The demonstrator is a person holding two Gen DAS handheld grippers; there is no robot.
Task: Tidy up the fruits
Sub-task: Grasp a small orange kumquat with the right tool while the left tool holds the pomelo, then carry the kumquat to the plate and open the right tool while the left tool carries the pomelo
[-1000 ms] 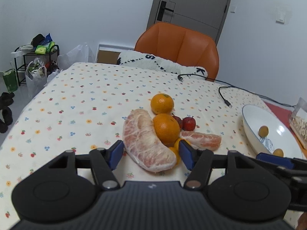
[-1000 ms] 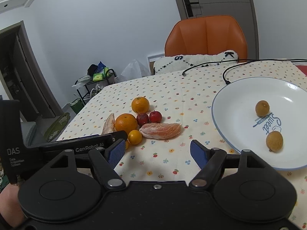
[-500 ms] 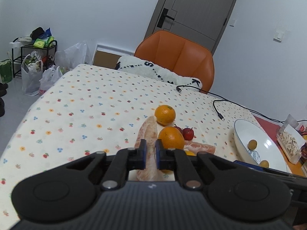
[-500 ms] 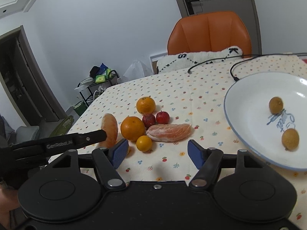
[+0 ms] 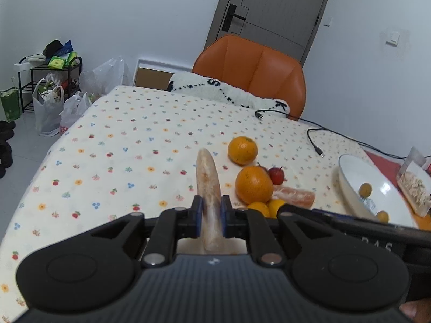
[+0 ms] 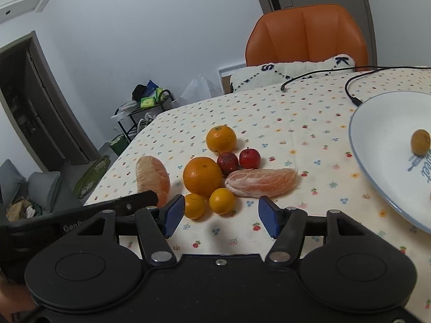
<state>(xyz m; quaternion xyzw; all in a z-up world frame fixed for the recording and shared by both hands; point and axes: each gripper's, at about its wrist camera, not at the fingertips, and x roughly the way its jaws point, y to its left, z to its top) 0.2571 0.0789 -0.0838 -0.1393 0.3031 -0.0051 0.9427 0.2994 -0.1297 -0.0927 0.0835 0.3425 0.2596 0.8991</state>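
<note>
- Two grippers in play: left gripper (image 5: 210, 219) is clamped on the big peeled pomelo segment (image 5: 208, 185), pads squeezing its near end, most of the segment sticking out forward past them.
- Right gripper (image 6: 220, 215) has just been closing but its jaws are about half open with nothing between them; it sits just short of the two small oranges (image 6: 221, 200).
- Remaining fruit is clustered on the tablecloth (image 6: 282, 123): two large oranges (image 6: 202, 175), two red fruits (image 6: 250, 157), second pomelo segment (image 6: 261, 182). Plate (image 6: 377, 140) is to the right with small brown fruits (image 6: 420, 141) already on it.
- Risks, my read:
  - soft flesh under full clamp could tear or squash, then slip out during carry;
  - long overhang means the segment may pivot or droop on a fast swing;
  - right gripper closing near the cluster could nudge a small orange and set it rolling;
  - both arms heading for the plate could cross and collide.
</note>
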